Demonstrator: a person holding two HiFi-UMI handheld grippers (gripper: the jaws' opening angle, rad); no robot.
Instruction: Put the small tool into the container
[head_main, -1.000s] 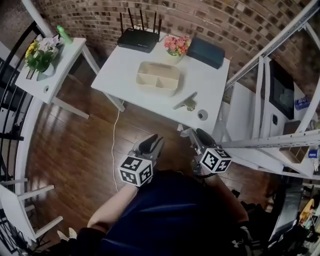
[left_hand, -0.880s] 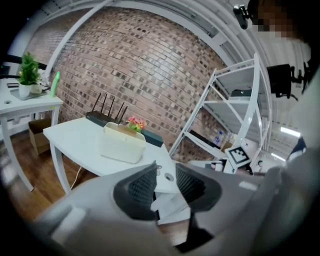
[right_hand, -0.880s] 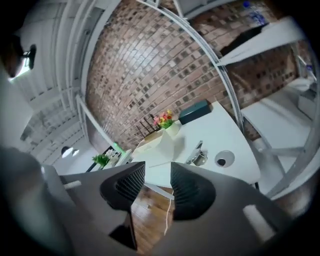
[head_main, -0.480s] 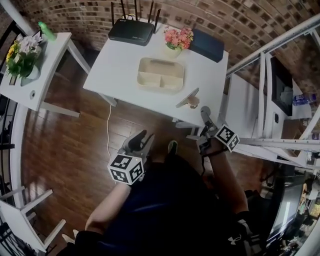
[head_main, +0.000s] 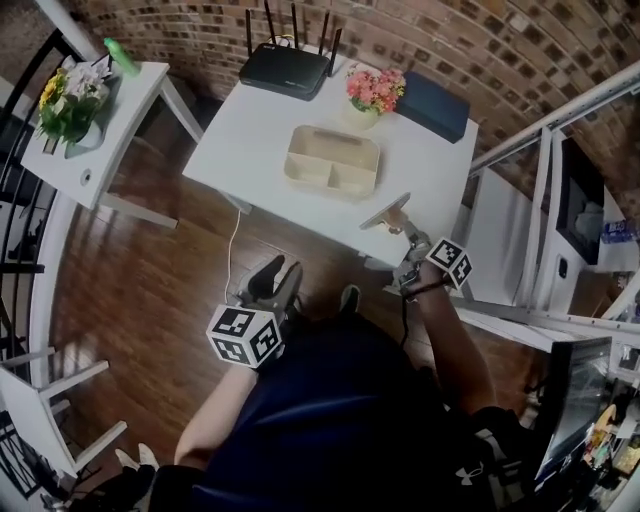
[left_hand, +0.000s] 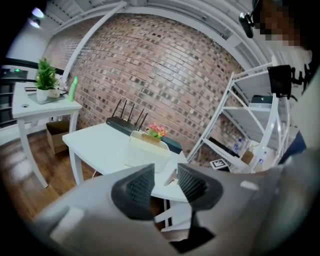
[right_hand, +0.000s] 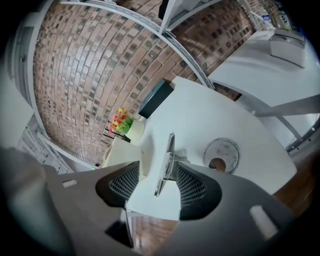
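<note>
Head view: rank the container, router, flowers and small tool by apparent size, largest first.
1. container and router: too alike to separate, and the router sits farther away.
2. flowers.
3. small tool, a thin sliver.

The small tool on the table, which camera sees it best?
The right gripper view: the small tool lies close up, seen between the open jaws. The head view shows it tiny at the table's edge; the left gripper view shows only a far-off sliver.

The person wears a navy short-sleeved shirt (head_main: 330, 420). The left hand-held gripper (left_hand: 164, 180) and the right hand-held gripper (right_hand: 157, 175) have grey bodies, black ribbed pads (left_hand: 137, 187) and white cubes (head_main: 245, 335) bearing black square markers.
</note>
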